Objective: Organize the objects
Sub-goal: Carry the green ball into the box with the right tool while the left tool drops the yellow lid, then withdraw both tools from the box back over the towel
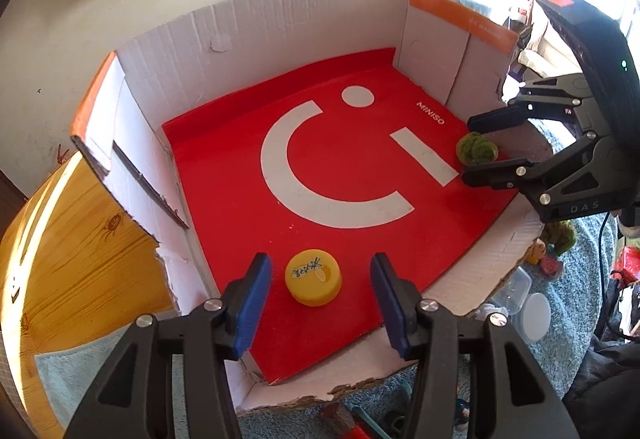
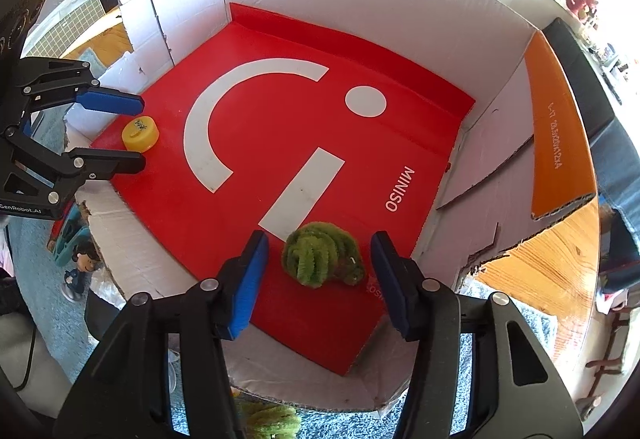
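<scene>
Left gripper (image 1: 320, 291): fingers spread wide, straddling yellow cap (image 1: 313, 277) without contact; cap resting on red liner (image 1: 340, 167) near box front edge.
Right gripper (image 2: 318, 279): fingers apart around green fuzzy ball (image 2: 323, 259), untouched.
Cardboard box (image 1: 256, 27): likely collection point; both items set inside.

White wall (image 1: 80, 23), wooden table (image 1: 80, 239), blue carpet (image 1: 580, 279)
</scene>
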Demonstrator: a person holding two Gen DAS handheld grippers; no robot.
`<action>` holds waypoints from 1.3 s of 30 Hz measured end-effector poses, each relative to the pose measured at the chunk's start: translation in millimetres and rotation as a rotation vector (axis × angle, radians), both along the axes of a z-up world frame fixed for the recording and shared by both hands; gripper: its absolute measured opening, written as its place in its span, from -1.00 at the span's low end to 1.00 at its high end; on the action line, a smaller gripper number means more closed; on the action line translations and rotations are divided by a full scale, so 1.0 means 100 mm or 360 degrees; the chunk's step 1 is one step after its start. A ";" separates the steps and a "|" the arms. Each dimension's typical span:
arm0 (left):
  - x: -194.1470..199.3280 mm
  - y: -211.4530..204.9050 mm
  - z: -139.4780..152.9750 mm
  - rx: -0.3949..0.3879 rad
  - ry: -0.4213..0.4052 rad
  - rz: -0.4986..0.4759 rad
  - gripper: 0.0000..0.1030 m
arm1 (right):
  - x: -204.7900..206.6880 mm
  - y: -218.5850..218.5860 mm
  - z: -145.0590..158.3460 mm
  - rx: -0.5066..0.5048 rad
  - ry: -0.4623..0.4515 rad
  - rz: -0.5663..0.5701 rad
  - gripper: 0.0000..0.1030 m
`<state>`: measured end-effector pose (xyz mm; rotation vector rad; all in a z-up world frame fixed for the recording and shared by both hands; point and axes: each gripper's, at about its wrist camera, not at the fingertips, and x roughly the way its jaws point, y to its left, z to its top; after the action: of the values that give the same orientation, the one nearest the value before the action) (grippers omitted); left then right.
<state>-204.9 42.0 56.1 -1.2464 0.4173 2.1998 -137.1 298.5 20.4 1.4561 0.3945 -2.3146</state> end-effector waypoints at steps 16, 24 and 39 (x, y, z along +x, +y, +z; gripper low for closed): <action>0.18 -0.05 0.32 0.0178 0.0087 0.0087 0.24 | 0.16 0.30 0.25 -0.0151 0.0194 -0.0083 0.22; 0.37 -0.03 0.45 0.0215 0.0155 0.0102 0.32 | 0.16 0.11 0.42 -0.0203 0.0282 -0.0122 0.28; 0.93 -0.20 0.64 0.0275 0.0404 0.0252 0.83 | 0.67 0.15 0.72 -0.0277 0.0508 -0.0203 0.50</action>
<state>-111.7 22.4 120.0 -0.9401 0.2258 2.4816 -70.2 313.4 92.9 1.0605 0.1816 -2.6176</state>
